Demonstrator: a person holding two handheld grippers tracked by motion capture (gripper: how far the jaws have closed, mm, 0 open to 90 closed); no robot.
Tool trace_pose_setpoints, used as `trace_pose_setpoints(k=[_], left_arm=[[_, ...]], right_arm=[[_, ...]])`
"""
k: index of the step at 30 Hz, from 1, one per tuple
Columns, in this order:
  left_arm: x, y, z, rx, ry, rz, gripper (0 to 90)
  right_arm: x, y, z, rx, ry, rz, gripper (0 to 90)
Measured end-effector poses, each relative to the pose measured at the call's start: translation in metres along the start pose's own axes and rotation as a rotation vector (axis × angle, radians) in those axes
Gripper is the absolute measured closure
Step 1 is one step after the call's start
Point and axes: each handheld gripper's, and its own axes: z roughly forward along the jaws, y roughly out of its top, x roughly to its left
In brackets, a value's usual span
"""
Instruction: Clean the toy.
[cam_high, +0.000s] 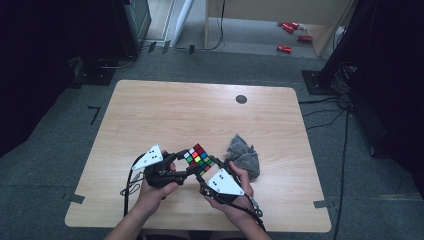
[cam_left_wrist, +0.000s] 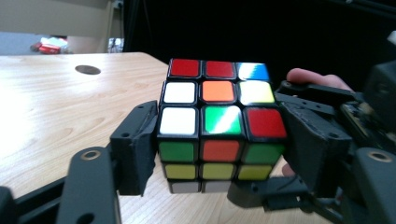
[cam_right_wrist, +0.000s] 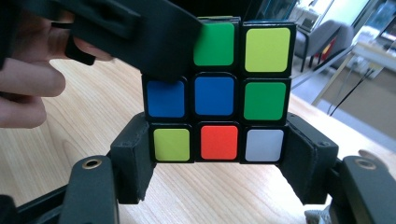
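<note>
A scrambled Rubik's cube is held just above the near middle of the wooden table, between both hands. My left gripper comes in from the left. In the left gripper view its pads press on both sides of the cube, so it is shut on it. My right gripper reaches up from the lower right. In the right gripper view its jaws clamp the cube's bottom layer on both sides. A jaw of the left gripper lies across the cube's upper left corner there.
A crumpled grey cloth lies right of the cube, close to the right hand. A small dark round disc sits at the table's far middle. Red objects lie on the floor beyond the table.
</note>
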Motion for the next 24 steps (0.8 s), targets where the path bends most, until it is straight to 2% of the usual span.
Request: trace_pose_setpoints(k=[3, 5, 8, 11, 13, 15, 19, 21, 23, 24], left_arm=[[0.005, 0.003, -0.006, -0.027, 0.005, 0.002, 29.6], [0.008, 0.005, -0.009, -0.035, 0.024, 0.008, 29.4], [0.014, 0.004, -0.013, -0.034, 0.074, 0.046, 29.3], [0.018, 0.001, -0.012, -0.012, 0.101, 0.077, 30.9], [0.017, 0.0, -0.01, 0.01, 0.122, 0.123, 35.5], [0.014, -0.002, -0.008, 0.035, 0.13, 0.153, 35.2], [0.013, -0.005, -0.004, 0.076, 0.132, 0.179, 28.3], [0.01, -0.007, -0.003, 0.096, 0.141, 0.224, 25.7], [0.007, -0.009, -0.001, 0.132, 0.184, 0.281, 17.1], [0.007, -0.01, 0.001, 0.149, 0.196, 0.297, 14.5]], right_arm=[[-0.01, -0.002, 0.0, 0.03, -0.022, 0.042, 34.8], [-0.02, -0.005, 0.0, 0.046, -0.025, 0.099, 34.8], [-0.037, -0.006, -0.004, 0.064, -0.024, 0.166, 34.8], [-0.049, -0.002, -0.009, 0.075, -0.004, 0.197, 34.8], [-0.055, 0.001, -0.012, 0.068, 0.02, 0.214, 34.7], [-0.058, 0.005, -0.014, 0.068, 0.038, 0.224, 34.7], [-0.059, 0.011, -0.017, 0.079, 0.093, 0.261, 34.7], [-0.059, 0.015, -0.018, 0.092, 0.127, 0.289, 34.7], [-0.06, 0.018, -0.019, 0.1, 0.161, 0.314, 34.6], [-0.06, 0.019, -0.019, 0.105, 0.169, 0.322, 34.6]])
